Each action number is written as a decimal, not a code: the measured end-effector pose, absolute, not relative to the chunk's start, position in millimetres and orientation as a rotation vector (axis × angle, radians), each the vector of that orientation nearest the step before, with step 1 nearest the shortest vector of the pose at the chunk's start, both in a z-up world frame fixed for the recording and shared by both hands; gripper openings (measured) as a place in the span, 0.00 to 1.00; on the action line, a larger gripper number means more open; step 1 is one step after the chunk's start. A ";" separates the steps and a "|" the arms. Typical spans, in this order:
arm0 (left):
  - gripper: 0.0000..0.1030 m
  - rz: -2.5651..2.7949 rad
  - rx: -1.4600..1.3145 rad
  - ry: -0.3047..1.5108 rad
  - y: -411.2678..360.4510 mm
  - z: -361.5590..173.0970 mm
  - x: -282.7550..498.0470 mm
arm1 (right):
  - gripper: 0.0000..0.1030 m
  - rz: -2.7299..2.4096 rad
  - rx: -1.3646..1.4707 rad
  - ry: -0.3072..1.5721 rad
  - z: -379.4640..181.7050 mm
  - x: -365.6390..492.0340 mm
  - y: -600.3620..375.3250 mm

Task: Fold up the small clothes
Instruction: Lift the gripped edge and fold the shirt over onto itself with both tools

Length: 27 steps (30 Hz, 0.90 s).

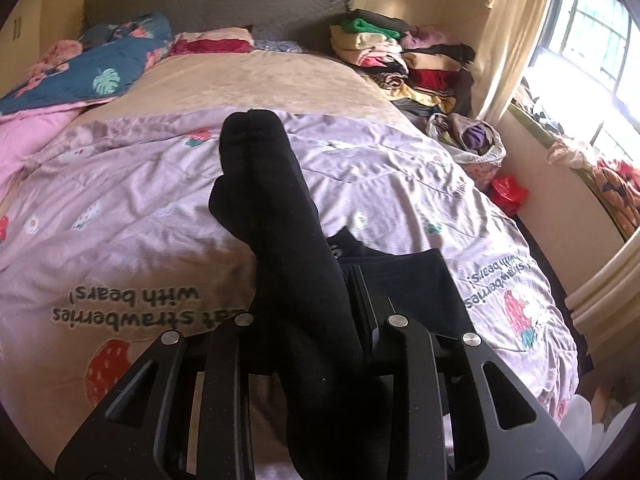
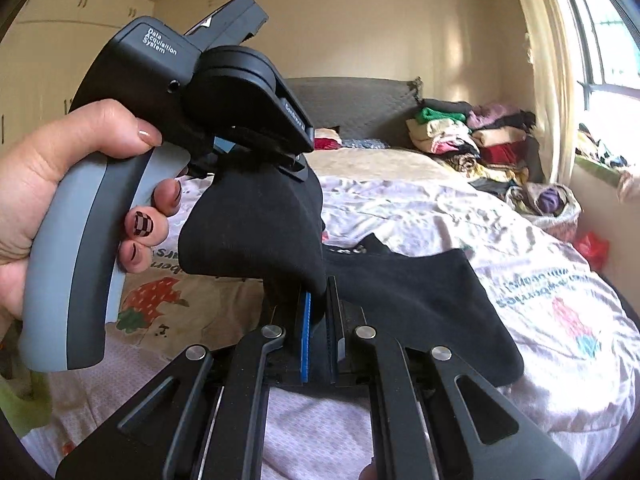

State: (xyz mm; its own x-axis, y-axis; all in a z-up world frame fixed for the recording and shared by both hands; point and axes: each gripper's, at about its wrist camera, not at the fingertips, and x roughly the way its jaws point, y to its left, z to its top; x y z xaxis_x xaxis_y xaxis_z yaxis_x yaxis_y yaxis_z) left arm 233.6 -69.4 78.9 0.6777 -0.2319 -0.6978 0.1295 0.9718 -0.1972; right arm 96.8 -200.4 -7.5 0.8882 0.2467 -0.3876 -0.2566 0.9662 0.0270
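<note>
step: I've the black sock (image 2: 256, 232) lifted off the bed (image 2: 460, 216), mid-frame.
left gripper (image 2: 276, 160): clamped on sock.
right gripper (image 2: 318, 332): clamped on sock's other end.
next: bring ends together, I reckon.

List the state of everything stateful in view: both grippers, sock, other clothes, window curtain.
left gripper: shut on the black sock
right gripper: shut on the same sock
black sock: lifted off the bed, held between both grippers
black garment: lying unfolded on the bedspread
clothes pile: stacked by the headboard
curtain: drawn aside
</note>
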 end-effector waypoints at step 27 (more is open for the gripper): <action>0.28 -0.326 -0.054 0.980 -179.9 19.9 274.5 | 0.06 0.279 0.557 0.726 -64.2 118.6 -302.8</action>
State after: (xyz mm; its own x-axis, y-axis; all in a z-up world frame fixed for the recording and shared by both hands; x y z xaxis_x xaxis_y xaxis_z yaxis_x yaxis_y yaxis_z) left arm 274.5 -179.9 19.9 0.5128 -0.2952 -0.8062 0.2471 0.9500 -0.1907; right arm 118.6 -302.8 -64.2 0.7197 0.4255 -0.5486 -0.0508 0.8203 0.5697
